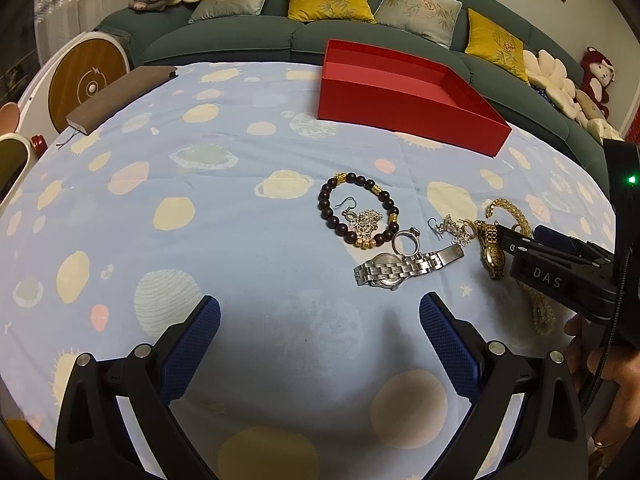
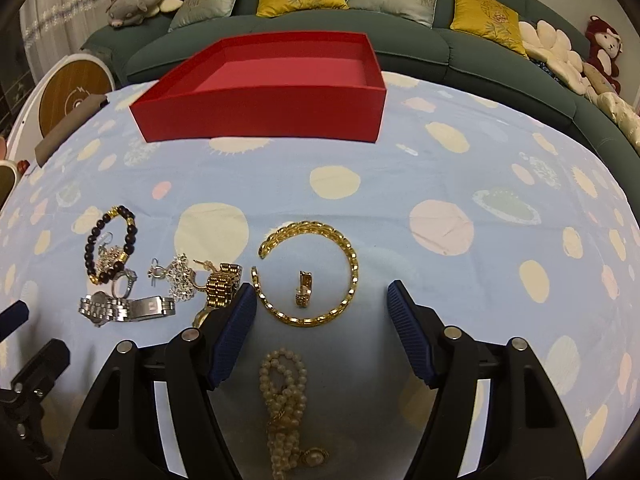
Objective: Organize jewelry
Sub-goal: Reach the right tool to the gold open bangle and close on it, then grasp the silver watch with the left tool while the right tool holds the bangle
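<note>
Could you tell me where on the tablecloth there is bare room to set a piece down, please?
Free patches: the cloth between the red box and the gold chain bracelet, and the stretch right of that bracelet. The box floor also shows nothing in it. Crowded: the cluster of bead bracelet, silver watch and gold watch, and the pearl necklace below.

A wide strip of bare table (image 2: pixel 400 184) lies between the jewelry and the red box (image 2: pixel 260 120) at twelve o'clock. At nine o'clock a beaded bracelet (image 2: pixel 110 244), silver watch (image 2: pixel 124 308) and gold watch (image 2: pixel 222 288) crowd together, perhaps touching. Three o'clock is open cloth. The gold chain (image 2: pixel 308 272) and pearl strand (image 2: pixel 284 400) lie dead ahead.
</note>
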Demonstrator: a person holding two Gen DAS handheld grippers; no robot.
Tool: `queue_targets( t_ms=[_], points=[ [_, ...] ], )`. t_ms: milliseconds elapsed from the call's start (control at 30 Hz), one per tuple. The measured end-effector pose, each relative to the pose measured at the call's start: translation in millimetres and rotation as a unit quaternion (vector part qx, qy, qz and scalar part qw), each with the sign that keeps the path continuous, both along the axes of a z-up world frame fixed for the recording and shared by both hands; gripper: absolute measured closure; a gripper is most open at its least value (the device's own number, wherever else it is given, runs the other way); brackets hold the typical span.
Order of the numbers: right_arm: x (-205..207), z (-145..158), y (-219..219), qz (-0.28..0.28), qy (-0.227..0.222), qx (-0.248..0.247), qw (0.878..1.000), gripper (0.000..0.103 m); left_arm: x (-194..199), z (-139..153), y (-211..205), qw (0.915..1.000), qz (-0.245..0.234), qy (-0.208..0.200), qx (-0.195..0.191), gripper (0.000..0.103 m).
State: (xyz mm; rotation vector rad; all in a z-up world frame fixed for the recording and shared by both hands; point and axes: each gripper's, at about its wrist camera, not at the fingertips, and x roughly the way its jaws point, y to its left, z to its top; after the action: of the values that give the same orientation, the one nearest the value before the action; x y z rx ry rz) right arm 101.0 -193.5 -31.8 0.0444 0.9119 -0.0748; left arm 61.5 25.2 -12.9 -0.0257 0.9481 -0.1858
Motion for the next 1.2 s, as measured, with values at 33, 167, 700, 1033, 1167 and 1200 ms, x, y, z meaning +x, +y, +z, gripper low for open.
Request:
queue_targets(
  t_ms=[33,167,700,1033,1167,1200],
  points=[
    [2,0,0,0.003,-0.001,0.0,1.0,0.036,1,0,1,1.0,0.002,0.002,-0.004,0.006],
    [9,2,-1,0.004,-0.002,0.002,1.0,0.051,3,-2,1,0.9999,0.003,0.006,-0.008,0.006],
    [-19,51,-5,0.004,-0.048,0.054,0.997,0.051,17,-10,-27,0.9983,-0.057,-0.007,-0.013,0.006],
    [-37,61,-13,0.0,-0.049,0.077,0.996,0.051,20,-14,-50,0.9926,-0.119,-0.02,-0.017,0.035],
    [-39,63,-14,-0.001,-0.049,0.077,0.996,0.051,8,-14,-62,0.9879,-0.153,-0.021,-0.008,0.052],
    [-40,64,-15,-0.002,-0.049,0.077,0.996,0.051,6,-14,-64,0.9865,-0.162,-0.019,-0.011,0.055]
  ],
)
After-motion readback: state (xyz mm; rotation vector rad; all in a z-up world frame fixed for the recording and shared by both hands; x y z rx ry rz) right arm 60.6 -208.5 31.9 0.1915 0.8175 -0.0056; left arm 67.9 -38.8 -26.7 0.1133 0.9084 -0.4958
